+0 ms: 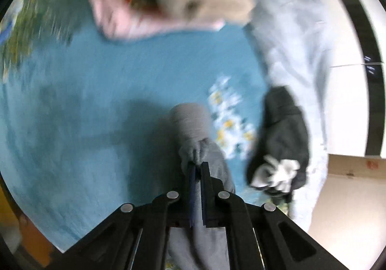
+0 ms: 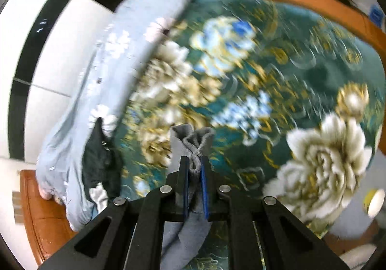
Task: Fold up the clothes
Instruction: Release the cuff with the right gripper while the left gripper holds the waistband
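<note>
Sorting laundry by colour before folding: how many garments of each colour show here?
Grey garment, held by the left gripper and the right gripper: 1
Pale blue garment: 1
Black garment: 1
Pink garment: 1
Total: 4

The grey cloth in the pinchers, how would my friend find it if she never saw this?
Start at the big teal cloth spread flat. Low in the middle of it, the left gripper is clamped on a grey garment; the right gripper pinches its gathered edge too. It is plain grey, unlike the dark garment and pale blue floral one nearby.
</note>
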Demonstrator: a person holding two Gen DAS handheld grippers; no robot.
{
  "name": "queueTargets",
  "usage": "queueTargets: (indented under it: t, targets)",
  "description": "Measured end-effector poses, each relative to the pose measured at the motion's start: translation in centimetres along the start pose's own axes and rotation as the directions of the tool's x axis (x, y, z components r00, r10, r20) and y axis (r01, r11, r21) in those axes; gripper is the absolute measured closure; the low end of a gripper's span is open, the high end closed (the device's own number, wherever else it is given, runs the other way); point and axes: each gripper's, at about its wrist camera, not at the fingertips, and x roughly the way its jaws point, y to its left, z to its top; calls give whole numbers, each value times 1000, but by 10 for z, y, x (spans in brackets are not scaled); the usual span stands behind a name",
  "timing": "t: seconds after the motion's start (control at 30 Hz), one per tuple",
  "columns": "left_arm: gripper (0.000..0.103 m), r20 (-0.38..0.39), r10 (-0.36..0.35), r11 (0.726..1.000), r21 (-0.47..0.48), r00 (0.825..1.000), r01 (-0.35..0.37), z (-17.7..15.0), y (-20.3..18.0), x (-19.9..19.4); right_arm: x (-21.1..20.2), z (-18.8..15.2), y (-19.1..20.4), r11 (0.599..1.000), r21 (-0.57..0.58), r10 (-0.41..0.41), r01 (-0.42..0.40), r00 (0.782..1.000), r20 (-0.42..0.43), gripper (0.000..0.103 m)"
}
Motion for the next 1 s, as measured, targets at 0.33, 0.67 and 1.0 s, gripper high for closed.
queueTargets:
  t: [0.33, 0.67, 1.0]
  targets:
    - [99, -80, 115, 993, -24, 990, -118, 8, 41, 49, 99, -23, -59, 963, -17, -266, 268, 940, -213, 94]
    - [99, -73, -28, 1000, -16, 997, 27, 6, 10, 42, 67, 4, -74, 968, 54, -235, 246, 959, -157, 100]
    - [99, -116, 96, 989, -100, 989, -108, -4, 38, 70, 107, -67, -81, 972, 123, -154, 202, 935, -320, 66]
